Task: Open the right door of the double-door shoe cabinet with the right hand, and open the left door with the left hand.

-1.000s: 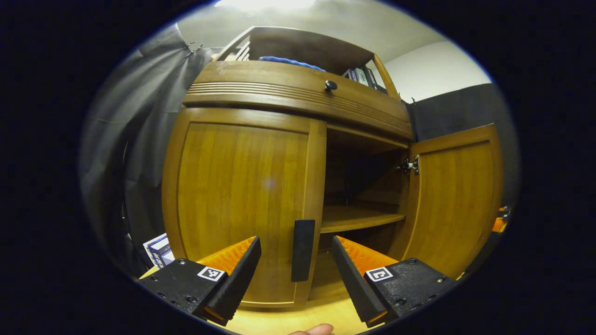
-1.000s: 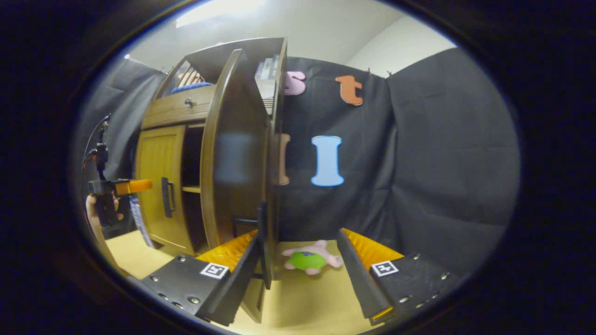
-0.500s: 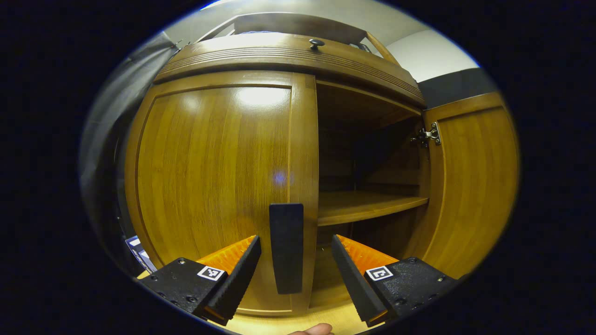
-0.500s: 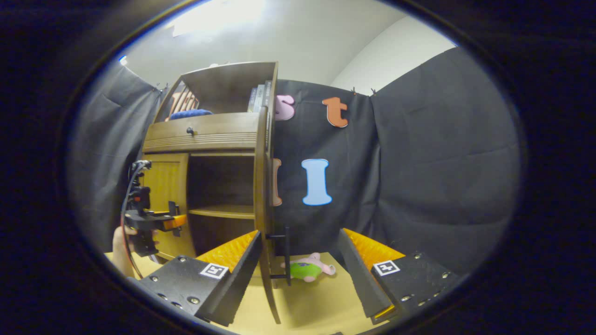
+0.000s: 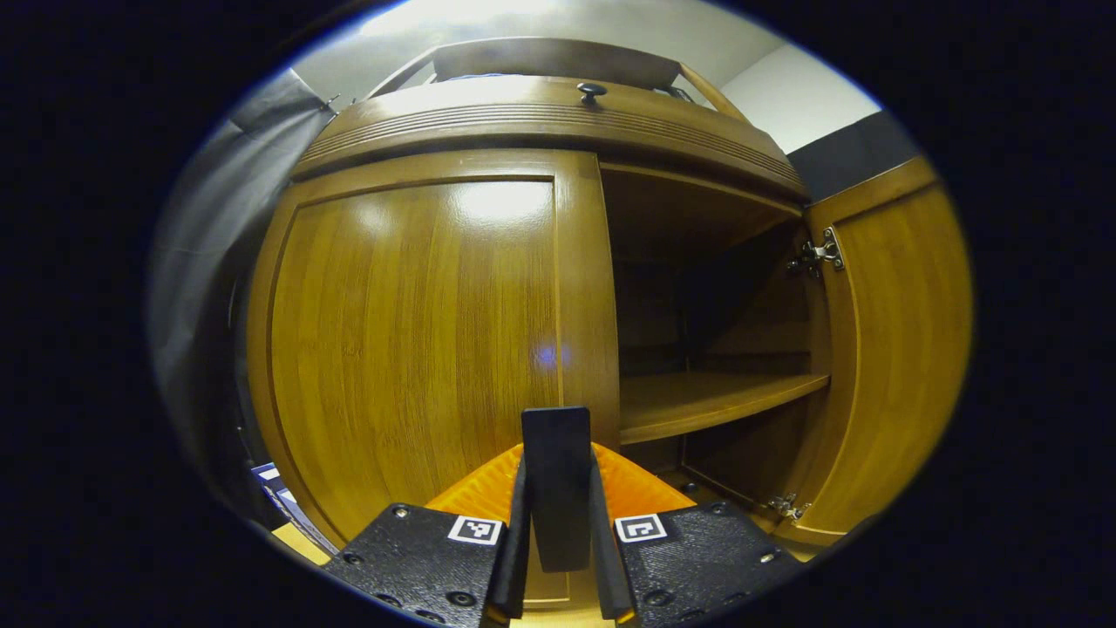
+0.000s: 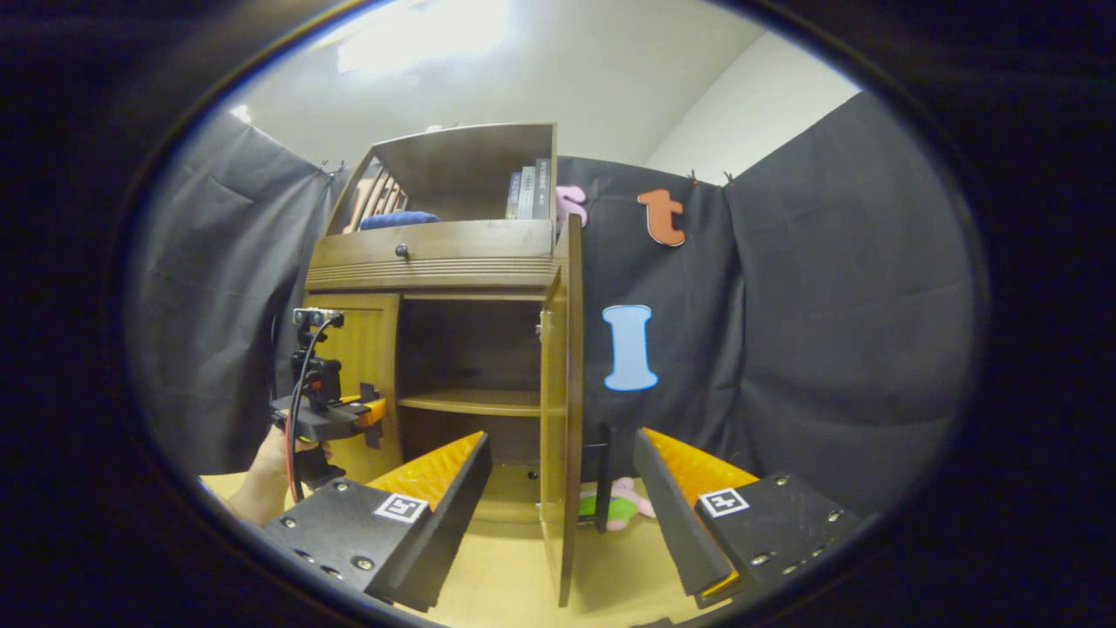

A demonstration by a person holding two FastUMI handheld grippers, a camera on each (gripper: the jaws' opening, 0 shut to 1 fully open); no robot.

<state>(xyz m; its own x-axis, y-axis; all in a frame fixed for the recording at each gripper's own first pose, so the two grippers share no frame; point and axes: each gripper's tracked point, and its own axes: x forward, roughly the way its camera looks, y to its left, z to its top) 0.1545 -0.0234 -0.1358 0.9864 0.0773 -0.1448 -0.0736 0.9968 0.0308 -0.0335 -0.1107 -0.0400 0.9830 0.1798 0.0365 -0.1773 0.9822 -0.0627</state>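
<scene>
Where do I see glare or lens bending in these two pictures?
Left gripper view: a bright glare patch sits high on the closed left door, and the cabinet top bows into an arc. Right gripper view: the ceiling light blows out to white, and the open right door stays sharp.

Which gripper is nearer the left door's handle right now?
Left. The left gripper has both fingers pressed on the left door's handle. The right gripper is open, off by the swung-out right door.
</scene>
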